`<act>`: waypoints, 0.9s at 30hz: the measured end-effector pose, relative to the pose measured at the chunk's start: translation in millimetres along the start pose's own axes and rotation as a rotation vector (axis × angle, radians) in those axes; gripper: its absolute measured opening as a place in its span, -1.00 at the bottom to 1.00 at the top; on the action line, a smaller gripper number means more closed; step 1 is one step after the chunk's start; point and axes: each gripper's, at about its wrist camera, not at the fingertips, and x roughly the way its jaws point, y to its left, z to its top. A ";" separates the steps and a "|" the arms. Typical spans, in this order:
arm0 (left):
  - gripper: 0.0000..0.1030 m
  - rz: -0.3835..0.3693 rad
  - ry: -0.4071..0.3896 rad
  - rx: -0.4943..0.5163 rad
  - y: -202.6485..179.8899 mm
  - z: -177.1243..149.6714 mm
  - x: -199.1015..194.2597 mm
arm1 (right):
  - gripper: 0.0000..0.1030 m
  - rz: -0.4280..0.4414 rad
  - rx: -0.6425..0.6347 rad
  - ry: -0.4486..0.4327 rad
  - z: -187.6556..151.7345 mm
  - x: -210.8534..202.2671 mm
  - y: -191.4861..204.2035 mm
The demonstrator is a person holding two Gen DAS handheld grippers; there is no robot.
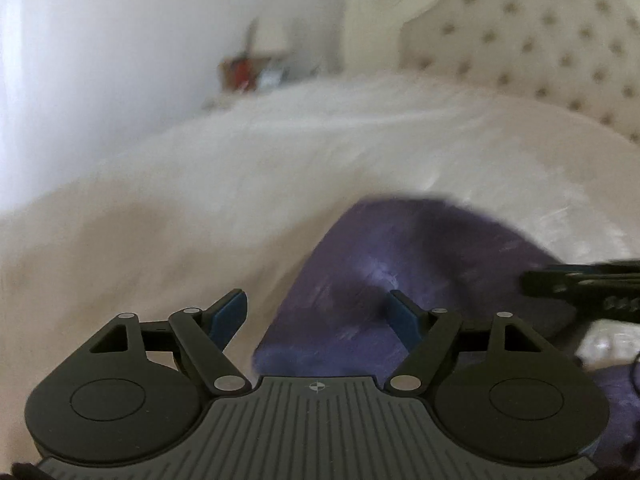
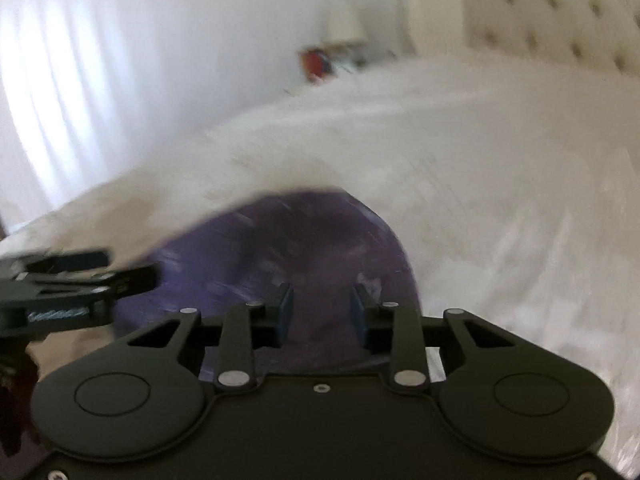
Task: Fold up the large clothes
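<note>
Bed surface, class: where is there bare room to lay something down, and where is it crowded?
Free: white bedspread between purple garment and tufted headboard, and left of the garment. Crowded: over the garment, where left gripper and right gripper hover.

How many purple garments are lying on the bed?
1. The purple garment lies on the white bed, directly ahead of both grippers. More clothes could be outside the views.

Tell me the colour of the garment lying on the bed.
The garment is purple, clearest in the left wrist view.
</note>
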 end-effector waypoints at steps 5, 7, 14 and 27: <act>0.54 -0.014 0.082 -0.180 37.5 -35.4 31.4 | -0.47 -0.075 0.166 0.086 -24.3 21.7 -49.0; 0.55 -0.017 0.046 -0.154 36.1 -41.6 30.2 | -0.47 -0.031 0.223 0.071 -29.4 17.5 -64.8; 0.57 -0.026 -0.004 -0.157 37.0 -52.3 28.7 | 0.03 0.010 0.124 -0.005 -15.5 -16.7 -58.4; 0.57 -0.030 -0.014 -0.163 32.7 -54.3 28.5 | 0.33 -0.045 0.010 -0.009 48.2 32.8 -11.3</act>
